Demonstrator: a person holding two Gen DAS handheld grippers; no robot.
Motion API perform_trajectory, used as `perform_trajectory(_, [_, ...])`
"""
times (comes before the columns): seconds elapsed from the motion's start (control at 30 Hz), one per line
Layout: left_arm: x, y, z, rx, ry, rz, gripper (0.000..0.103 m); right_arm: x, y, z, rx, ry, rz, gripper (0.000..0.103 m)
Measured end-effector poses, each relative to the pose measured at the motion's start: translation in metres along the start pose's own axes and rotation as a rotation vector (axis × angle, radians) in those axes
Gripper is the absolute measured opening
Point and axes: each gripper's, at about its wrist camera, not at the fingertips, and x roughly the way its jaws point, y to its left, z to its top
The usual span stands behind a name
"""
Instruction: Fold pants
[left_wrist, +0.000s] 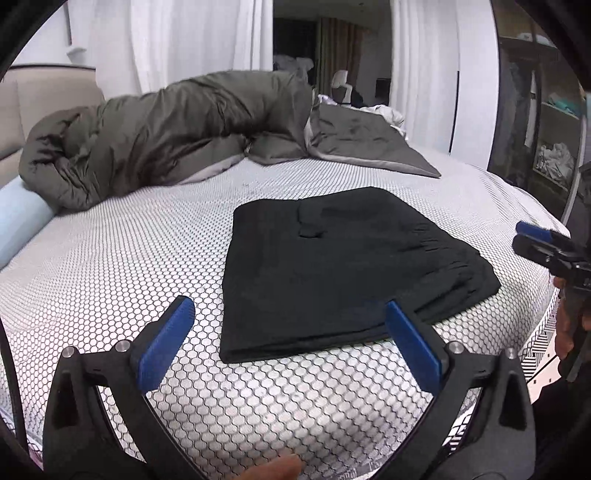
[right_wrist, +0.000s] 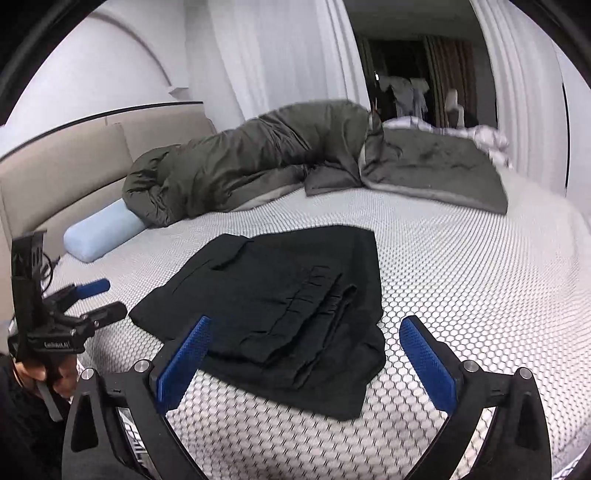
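Left gripper (left_wrist: 290, 328), right gripper (right_wrist: 304, 345): blue-padded jaws spread wide, empty, held clear above the bedding. Black fabric pants (left_wrist: 343, 266): folded into a flat rectangle on the white honeycomb-patterned mattress cover (left_wrist: 122, 258), apparently finished. Beyond: bunched olive-green duvet (left_wrist: 147, 136).

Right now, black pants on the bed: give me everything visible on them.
The black pants lie folded into a flat, roughly rectangular stack on the honeycomb-patterned bed cover. The fabric looks soft and matte; a gathered elastic waistband lies at one edge, and a pocket flap shows on top. Layered edges are slightly uneven. Neither the left gripper nor the right gripper touches them; both are open.
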Motion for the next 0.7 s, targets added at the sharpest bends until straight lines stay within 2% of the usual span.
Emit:
perform_trajectory(0.17, [-0.018,-0.009,-0.011,-0.015,-0.029,-0.008,0.102,-0.027,0.013,-0.014,-0.046,-0.094,-0.009,0.103])
perform_trajectory(0.4, [-0.035,-0.016,-0.016,-0.016,-0.076,0.003,0.102,-0.042,0.015,-0.024,-0.011,-0.128,-0.016,0.103])
perform_trajectory(0.7, [-0.035,-0.011,-0.016,-0.024,-0.072,0.005,0.102,-0.042,0.02,-0.027,-0.009,-0.125,-0.021,0.103])
